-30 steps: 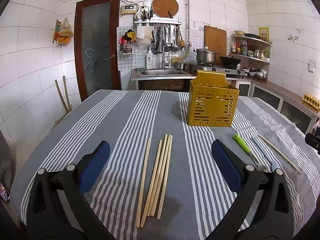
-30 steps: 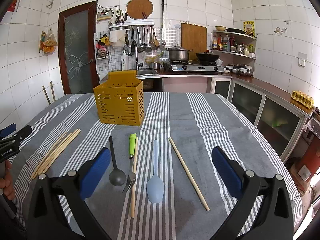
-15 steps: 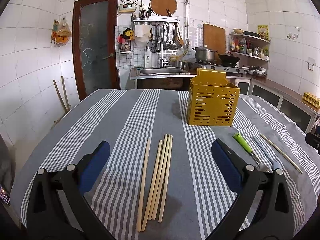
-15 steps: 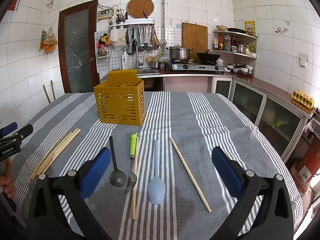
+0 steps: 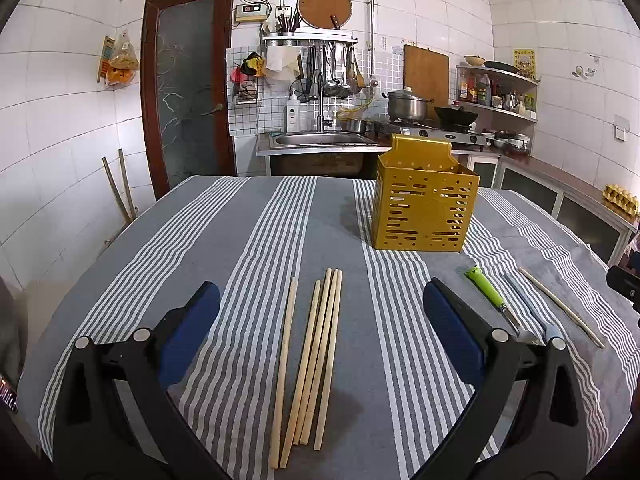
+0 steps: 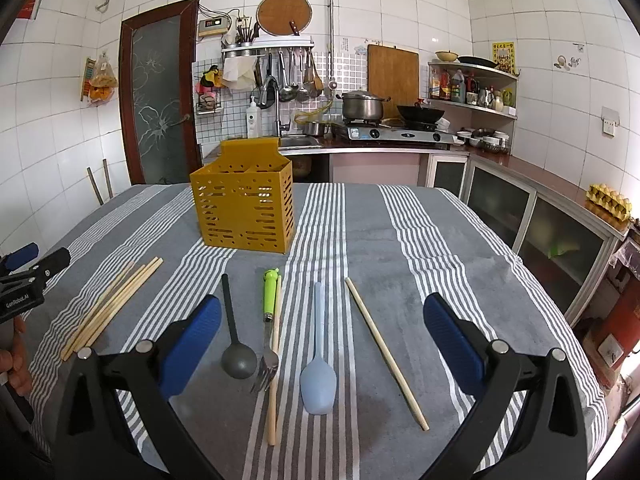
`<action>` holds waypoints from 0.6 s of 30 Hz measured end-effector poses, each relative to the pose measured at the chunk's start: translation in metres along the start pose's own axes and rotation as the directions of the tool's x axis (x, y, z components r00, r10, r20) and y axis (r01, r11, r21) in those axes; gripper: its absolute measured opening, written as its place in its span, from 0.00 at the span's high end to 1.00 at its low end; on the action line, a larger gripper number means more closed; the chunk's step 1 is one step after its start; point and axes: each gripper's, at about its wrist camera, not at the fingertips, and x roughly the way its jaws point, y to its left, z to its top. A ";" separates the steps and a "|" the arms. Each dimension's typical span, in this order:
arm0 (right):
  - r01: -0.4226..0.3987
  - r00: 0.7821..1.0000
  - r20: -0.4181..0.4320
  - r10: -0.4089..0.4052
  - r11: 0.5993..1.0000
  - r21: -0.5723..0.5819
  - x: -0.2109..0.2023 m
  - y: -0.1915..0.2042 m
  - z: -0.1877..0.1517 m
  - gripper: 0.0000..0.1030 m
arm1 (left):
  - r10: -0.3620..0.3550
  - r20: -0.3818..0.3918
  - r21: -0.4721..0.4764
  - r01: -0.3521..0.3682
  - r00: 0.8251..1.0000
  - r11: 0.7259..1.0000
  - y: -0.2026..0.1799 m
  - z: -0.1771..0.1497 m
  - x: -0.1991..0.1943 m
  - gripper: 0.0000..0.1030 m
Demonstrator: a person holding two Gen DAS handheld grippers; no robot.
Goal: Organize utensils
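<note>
A yellow slotted utensil holder [image 5: 424, 210] [image 6: 244, 208] stands upright on the striped table. Several wooden chopsticks [image 5: 314, 356] [image 6: 110, 308] lie side by side in front of my left gripper [image 5: 320, 332], which is open and empty above them. My right gripper [image 6: 320, 340] is open and empty over a dark grey spoon [image 6: 236, 344], a green-handled fork [image 6: 269, 320], a light blue spoon [image 6: 318, 368] and two single chopsticks [image 6: 384, 354] [image 6: 275, 360].
The grey striped tablecloth [image 5: 248, 240] covers the table. The left gripper's tip and a hand show at the left edge of the right wrist view [image 6: 24, 276]. A sink counter, stove and cabinets stand behind and to the right.
Both grippers have drifted only slightly; the views are almost the same. Nothing on the table has moved.
</note>
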 end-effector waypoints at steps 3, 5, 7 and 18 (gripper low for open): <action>-0.001 1.000 -0.005 0.001 1.000 0.000 0.002 0.000 0.001 0.04 | -0.002 -0.002 0.002 0.002 1.000 1.000 -0.002 -0.001 0.000 0.05; -0.003 1.000 -0.007 0.003 1.000 0.003 0.002 0.000 0.000 0.04 | -0.005 -0.003 0.002 0.005 1.000 1.000 -0.003 -0.001 0.000 0.05; -0.003 1.000 -0.006 0.003 1.000 0.000 0.001 0.000 0.001 0.04 | -0.005 -0.003 0.004 0.005 1.000 1.000 -0.004 -0.002 -0.001 0.05; -0.004 1.000 -0.012 0.004 1.000 -0.010 0.007 0.002 0.001 0.04 | -0.026 -0.034 0.008 0.026 0.999 1.000 -0.007 -0.003 0.007 0.05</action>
